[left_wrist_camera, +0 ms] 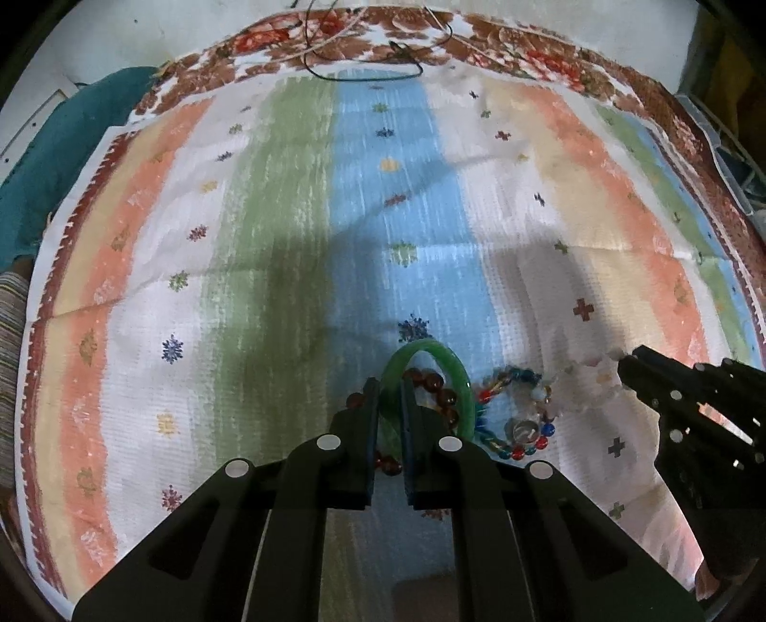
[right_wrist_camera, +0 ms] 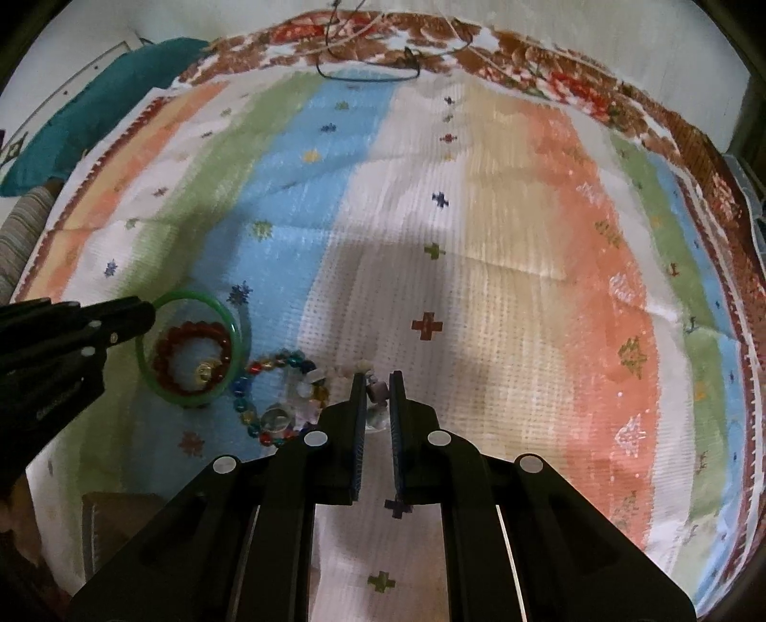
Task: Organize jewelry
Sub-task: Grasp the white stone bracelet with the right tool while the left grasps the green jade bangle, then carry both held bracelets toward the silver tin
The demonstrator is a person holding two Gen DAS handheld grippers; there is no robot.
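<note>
A green bangle stands tilted, its rim between the fingers of my left gripper, which is shut on it. It also shows in the right wrist view with my left gripper at its left rim. A dark red bead bracelet lies inside the bangle. A multicoloured bead bracelet lies right of it. My right gripper is shut on a pale stone bracelet; it shows in the left wrist view beside those pale beads.
A striped cloth with small motifs covers the surface. Black and tan cords lie at its far edge. A teal cushion sits at the far left. A brown object lies near the front left.
</note>
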